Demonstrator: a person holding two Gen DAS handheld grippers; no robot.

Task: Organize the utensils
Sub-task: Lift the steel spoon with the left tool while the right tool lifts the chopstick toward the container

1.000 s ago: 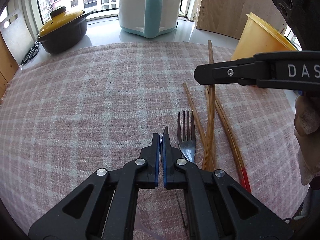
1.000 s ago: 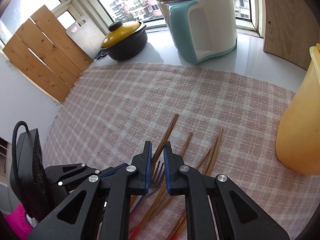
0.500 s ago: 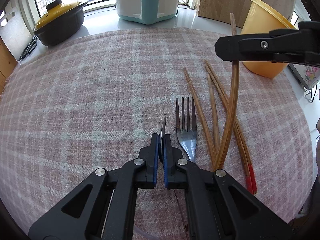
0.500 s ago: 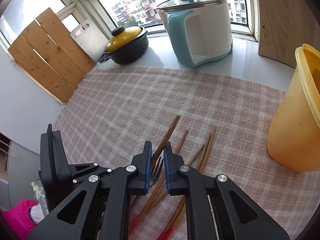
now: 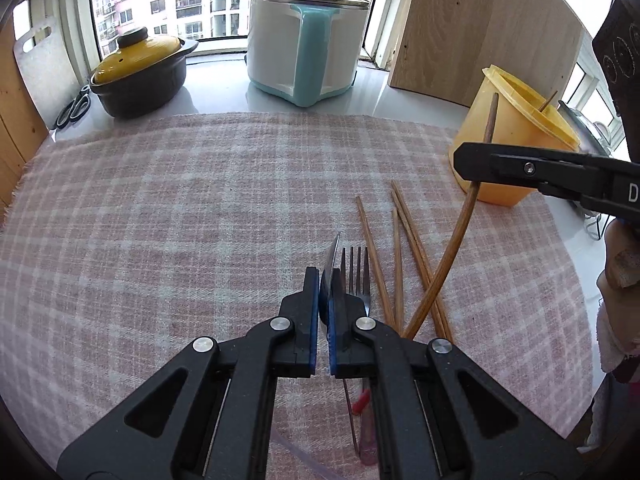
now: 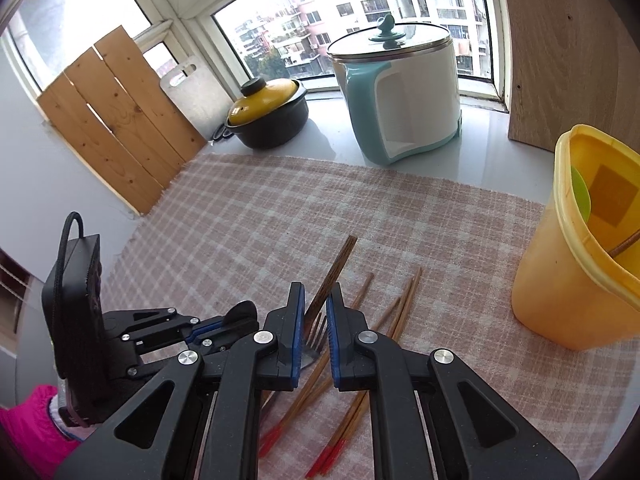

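Slim wooden chopstick (image 6: 334, 276) in right tool (image 6: 314, 322)

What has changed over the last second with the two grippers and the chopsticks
The right gripper has lifted its held chopstick higher and swung it toward the yellow container, with the lower end still near the cloth. The left gripper stays shut on a flat metal utensil, which looks like a knife. The fork and the other chopsticks lie as before.

One brown chopstick (image 5: 452, 248) was lifted, tilted. Four red-tipped chopsticks (image 5: 404, 252) lay flat beside a steel fork (image 5: 356, 276). Yellow holder (image 6: 576, 264) stood upright, green utensil (image 6: 581, 196) inside.
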